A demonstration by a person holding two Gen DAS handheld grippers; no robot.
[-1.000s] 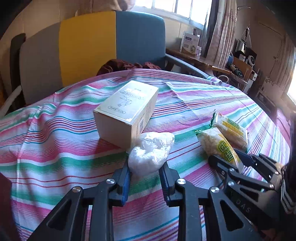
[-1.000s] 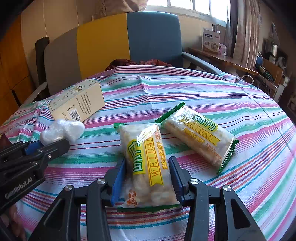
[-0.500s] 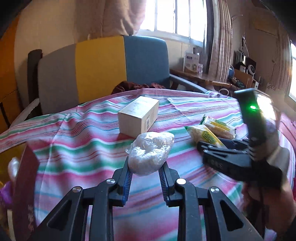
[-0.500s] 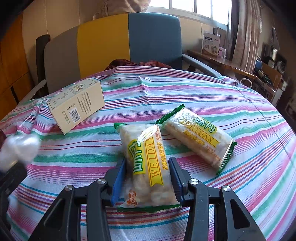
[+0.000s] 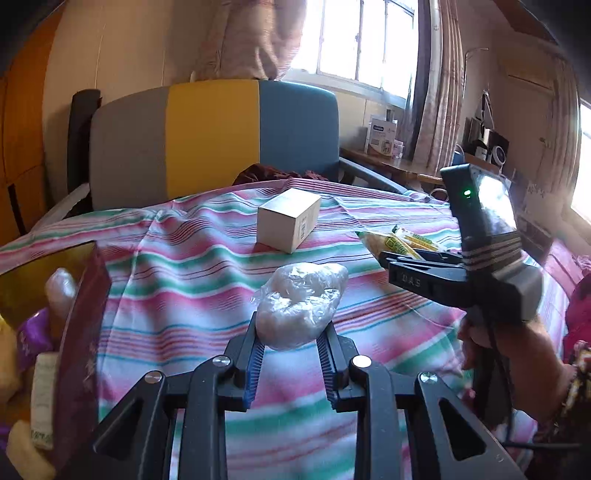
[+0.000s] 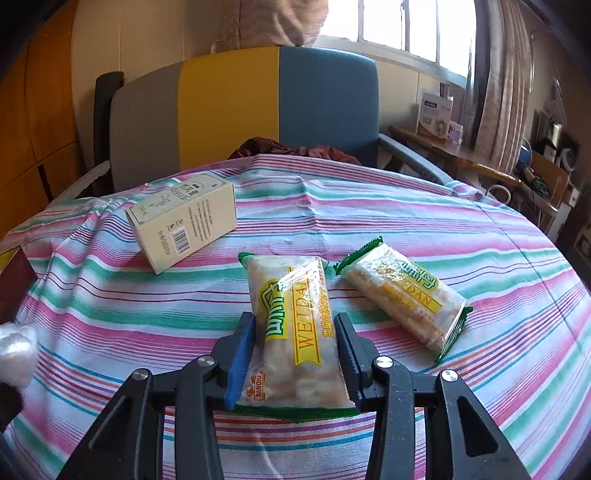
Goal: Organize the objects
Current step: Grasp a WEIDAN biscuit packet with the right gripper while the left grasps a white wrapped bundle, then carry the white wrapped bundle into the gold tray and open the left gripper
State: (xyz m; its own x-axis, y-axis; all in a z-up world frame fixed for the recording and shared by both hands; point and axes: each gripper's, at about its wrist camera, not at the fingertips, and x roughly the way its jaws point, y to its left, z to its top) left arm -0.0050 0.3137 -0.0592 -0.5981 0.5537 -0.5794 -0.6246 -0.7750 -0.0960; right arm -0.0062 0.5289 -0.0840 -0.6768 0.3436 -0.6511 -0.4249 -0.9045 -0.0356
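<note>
The clear snack packet with green ends and a yellow band (image 6: 295,332) reads "WEI DAN" down its band and "BANOIU" on a small red mark at its near corner; the second matching green-edged snack packet (image 6: 402,295), just right of it and apart from it, shows "DAN" on its yellow band. Up and to the left of the first packet lies the cream cardboard box (image 6: 184,225) on its side, with a barcode and blocks of print too small to read. The right gripper (image 6: 295,358) is closing its jaws on the first packet, whose sides the pads already touch. Its body bears "DAS" in the left wrist view, where a hand grips its handle (image 5: 491,336). The left gripper (image 5: 291,354) is clamped on a white lump wrapped in crinkled clear plastic (image 5: 299,306). A second ago that lump hung just in front of the box; now it is carried well back and left of the first packet, over the cloth's near edge, beside a dark red box with a gold inside (image 5: 79,332) that has come into view. The two packets and the cream box have not shifted. All rest on a pink, green and white striped cloth (image 6: 369,214), with a grey, yellow and blue chair (image 6: 240,107) behind it, and a sunlit window (image 6: 399,22) with curtains beyond.
</note>
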